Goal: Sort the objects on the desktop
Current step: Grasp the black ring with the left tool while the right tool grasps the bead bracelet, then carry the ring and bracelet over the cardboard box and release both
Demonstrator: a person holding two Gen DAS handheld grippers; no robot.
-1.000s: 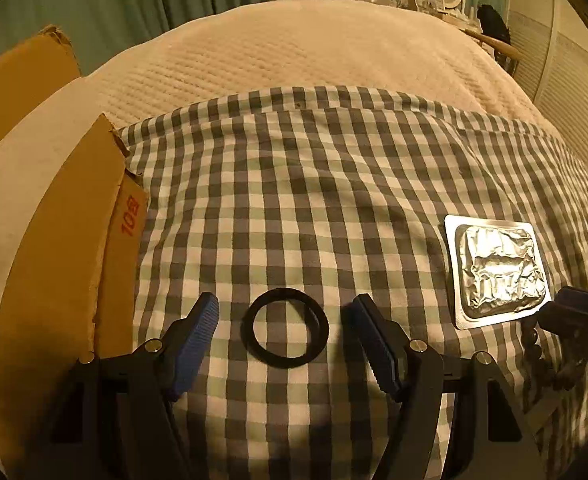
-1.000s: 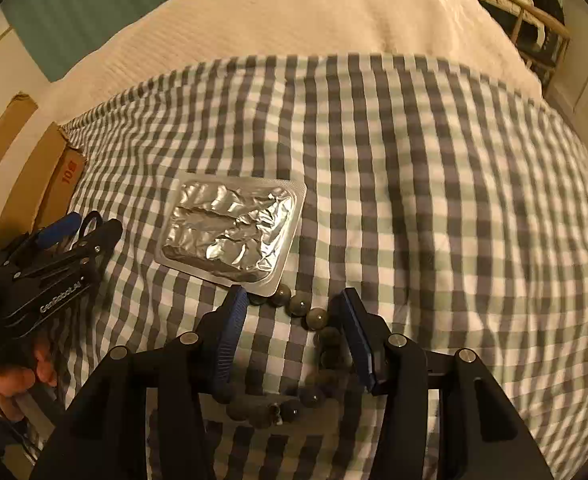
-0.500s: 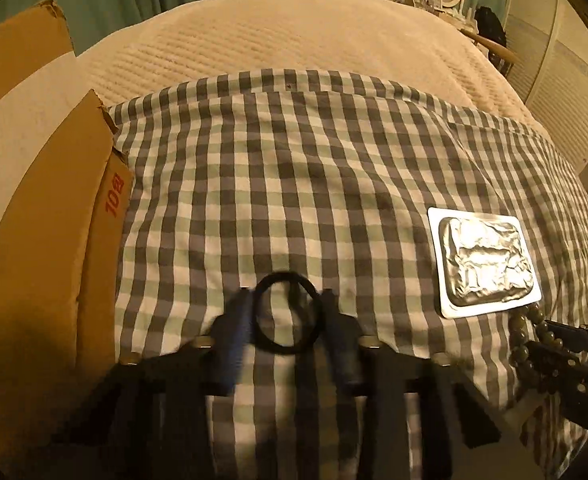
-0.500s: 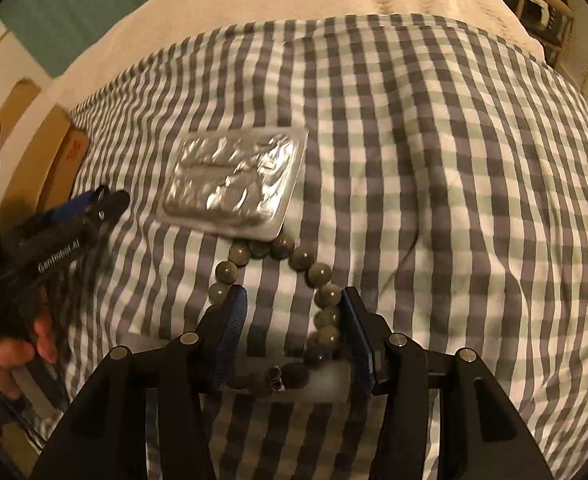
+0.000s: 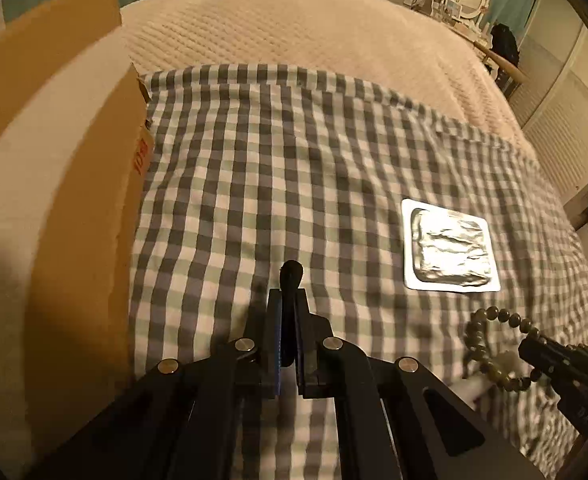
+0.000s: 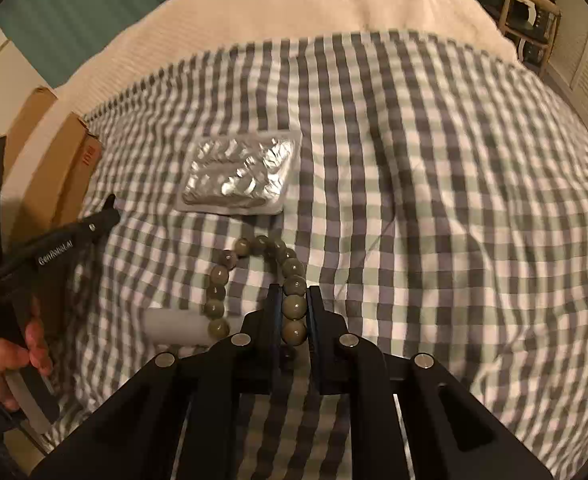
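The left gripper [image 5: 288,300] is closed on the thin black rubber ring [image 5: 291,271], squeezed flat between its fingers; the right gripper [image 6: 294,304] clamps the round green-grey bead bracelet [image 6: 253,280] — both probably ready to lift for sorting — the brown cardboard box [image 5: 73,200] waits left.

Black ring [image 5: 290,271]: thin dark hoop, seen edge-on, standing upright; only its top curve shows, in the lower centre of the left wrist view, the rest pinched between two closed fingers.
Bead bracelet [image 6: 253,280]: loop of round olive-grey beads, glossy; lower centre of the right wrist view; three beads on its right side are clamped between two fingers, the rest of the loop trails up and to the left over the checked cloth. Lower right of the left wrist view.
Blister pack [image 6: 241,175]: flat silver foil card, crinkled, rounded corners; lies flat just above the bracelet, upper left of centre. Right of centre in the left wrist view.
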